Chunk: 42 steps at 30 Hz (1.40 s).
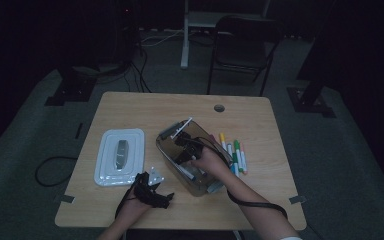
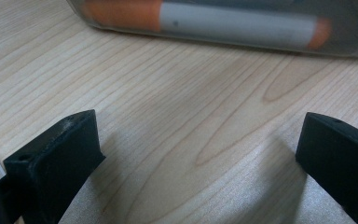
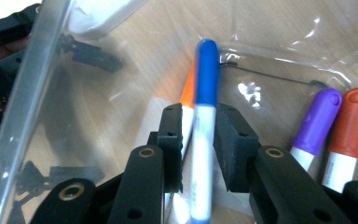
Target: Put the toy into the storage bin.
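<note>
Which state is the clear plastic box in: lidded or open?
Open. The clear plastic box has no cover on; its white lid lies beside it on the table.

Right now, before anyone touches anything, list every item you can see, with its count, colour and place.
table: one, light wood, under everything
box: one, clear, mid-table
lid: one, white with grey handle, left of box
blue marker: one, in box
orange marker, purple marker, red marker: one each, in box
loose markers: several, yellow and green among them, on table right of box
chair: one, black, behind table
left gripper: one, black, jaws open, low over table near lid
right gripper: one, black, inside box, closed on blue marker
</note>
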Each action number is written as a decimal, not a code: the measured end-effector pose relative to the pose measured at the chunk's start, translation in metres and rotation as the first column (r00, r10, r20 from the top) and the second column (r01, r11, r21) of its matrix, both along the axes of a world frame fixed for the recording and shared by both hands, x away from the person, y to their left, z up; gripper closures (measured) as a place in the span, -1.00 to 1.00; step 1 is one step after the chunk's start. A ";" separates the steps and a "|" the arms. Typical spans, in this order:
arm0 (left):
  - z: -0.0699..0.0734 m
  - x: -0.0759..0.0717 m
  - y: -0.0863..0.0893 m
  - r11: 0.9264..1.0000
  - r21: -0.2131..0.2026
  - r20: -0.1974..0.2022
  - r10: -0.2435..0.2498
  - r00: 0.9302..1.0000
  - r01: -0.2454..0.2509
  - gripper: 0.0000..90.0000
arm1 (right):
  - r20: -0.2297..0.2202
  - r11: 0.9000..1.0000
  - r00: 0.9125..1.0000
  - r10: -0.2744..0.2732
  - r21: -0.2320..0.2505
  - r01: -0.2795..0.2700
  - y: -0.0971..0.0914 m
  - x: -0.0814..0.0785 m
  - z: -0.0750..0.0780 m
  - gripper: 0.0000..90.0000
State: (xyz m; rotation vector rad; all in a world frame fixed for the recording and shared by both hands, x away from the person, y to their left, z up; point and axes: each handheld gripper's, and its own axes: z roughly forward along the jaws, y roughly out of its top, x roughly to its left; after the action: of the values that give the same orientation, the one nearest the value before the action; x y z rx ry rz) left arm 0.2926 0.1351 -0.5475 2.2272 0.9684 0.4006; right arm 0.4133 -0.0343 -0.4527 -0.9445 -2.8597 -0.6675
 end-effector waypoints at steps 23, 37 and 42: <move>0.000 0.000 0.000 1.000 0.000 0.001 0.000 1.000 0.000 -0.99 | 0.201 0.937 0.946 -0.254 0.293 0.189 -0.102 -0.025 0.062 -0.12; 0.000 0.000 0.000 1.000 -0.001 0.000 0.000 1.000 0.000 -0.99 | 0.153 0.813 0.842 -0.517 0.394 0.428 -0.194 -0.035 0.046 -0.19; 0.000 0.000 0.000 1.000 0.000 -0.002 -0.001 1.000 0.001 -0.99 | 0.199 0.785 0.797 -0.570 0.418 0.457 -0.215 -0.039 0.030 -0.27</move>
State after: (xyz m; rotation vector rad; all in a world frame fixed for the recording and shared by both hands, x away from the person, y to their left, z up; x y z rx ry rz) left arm 0.2925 0.1352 -0.5475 2.2283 0.9679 0.3983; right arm 0.3739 -0.2490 -0.4224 -1.7144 -2.5498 -1.4449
